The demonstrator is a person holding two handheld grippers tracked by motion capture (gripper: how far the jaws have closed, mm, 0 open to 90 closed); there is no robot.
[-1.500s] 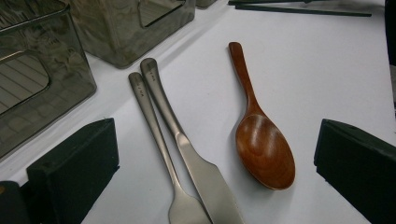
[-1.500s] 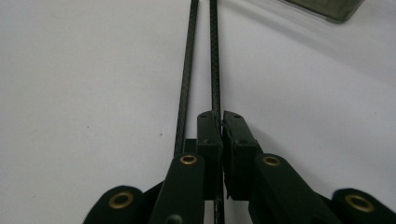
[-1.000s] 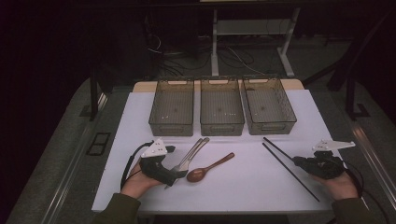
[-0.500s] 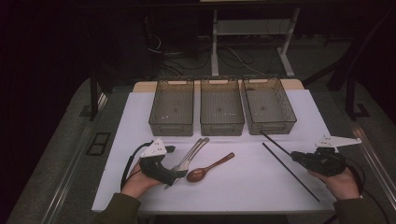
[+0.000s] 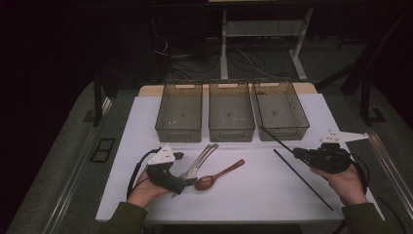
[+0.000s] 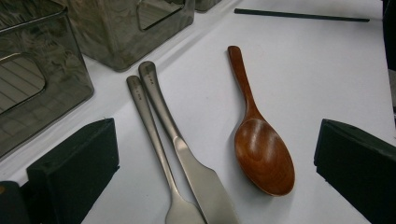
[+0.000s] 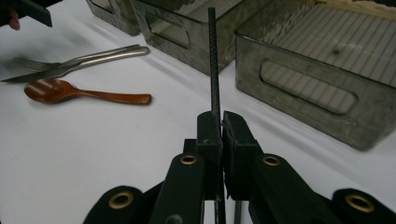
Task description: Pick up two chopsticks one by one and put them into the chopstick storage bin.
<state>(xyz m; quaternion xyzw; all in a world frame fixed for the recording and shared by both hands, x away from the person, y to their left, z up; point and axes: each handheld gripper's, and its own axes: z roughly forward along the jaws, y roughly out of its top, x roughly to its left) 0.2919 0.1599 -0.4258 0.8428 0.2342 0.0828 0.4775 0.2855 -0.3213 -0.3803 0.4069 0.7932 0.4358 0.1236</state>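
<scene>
The right gripper (image 7: 219, 126) has its jaws pressed together on a black chopstick (image 7: 213, 60), which juts straight ahead from the pads toward the rightmost basket (image 5: 292, 109) just beyond its tip. A second chopstick (image 5: 302, 179) lies on the white table (image 5: 253, 195) just below and beside this gripper. Farther off to its left rest a wooden spoon (image 7: 60, 91), a knife (image 6: 187, 158) and a fork (image 6: 154, 140), side by side. The left gripper (image 6: 215, 163) sits over them, jaws spread wide with nothing pinched.
</scene>
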